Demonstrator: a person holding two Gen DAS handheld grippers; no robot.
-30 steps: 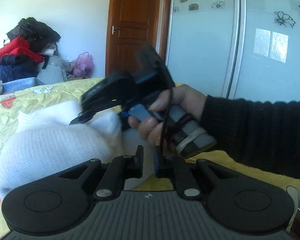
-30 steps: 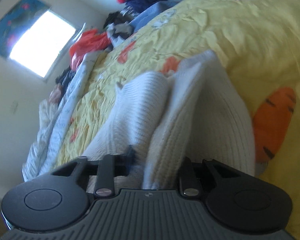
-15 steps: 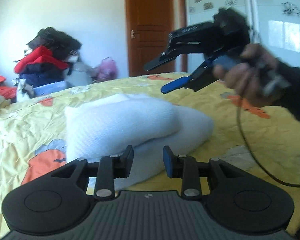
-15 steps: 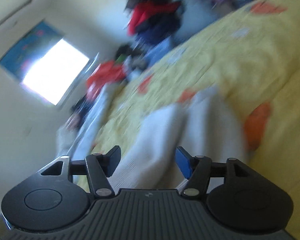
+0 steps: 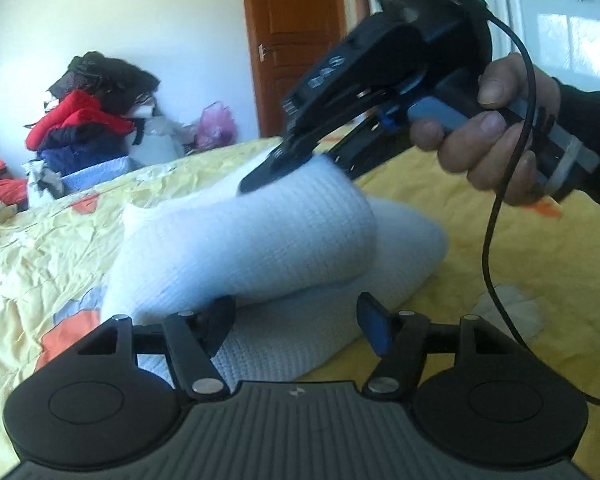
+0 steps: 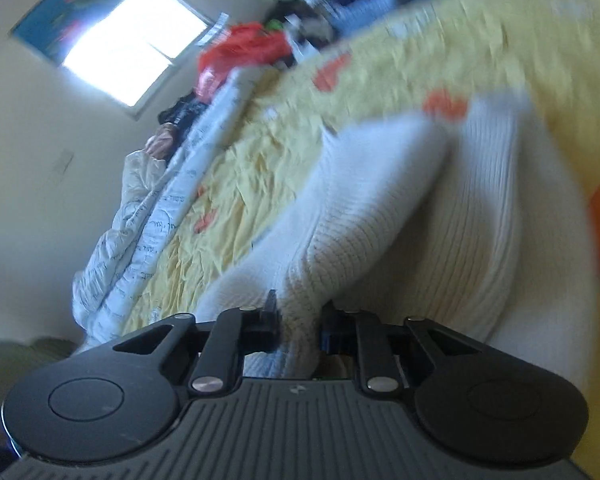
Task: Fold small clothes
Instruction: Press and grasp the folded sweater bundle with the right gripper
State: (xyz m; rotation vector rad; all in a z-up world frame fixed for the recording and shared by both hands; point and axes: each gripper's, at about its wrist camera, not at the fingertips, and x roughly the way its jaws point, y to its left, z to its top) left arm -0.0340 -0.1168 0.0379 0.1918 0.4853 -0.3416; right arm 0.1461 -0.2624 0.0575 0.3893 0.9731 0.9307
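Observation:
A white knit garment (image 5: 260, 240) lies folded in a thick bundle on the yellow bedspread (image 5: 40, 240). My left gripper (image 5: 296, 324) is open, its fingers straddling the near edge of the bundle without holding it. My right gripper (image 6: 298, 326) is shut on a fold of the white garment (image 6: 420, 208). In the left wrist view the right gripper (image 5: 288, 164) comes from the upper right in a hand and pinches the top fold at its far end.
A pile of red, black and blue clothes (image 5: 88, 108) stands at the far side by the wall. A wooden door (image 5: 296, 40) and mirrored wardrobe are behind. A crumpled printed quilt (image 6: 148, 216) lies along the bed's far edge under the window.
My right gripper went from open above the bundle to shut on its top fold. My left gripper opened wider and moved closer to the bundle's near edge.

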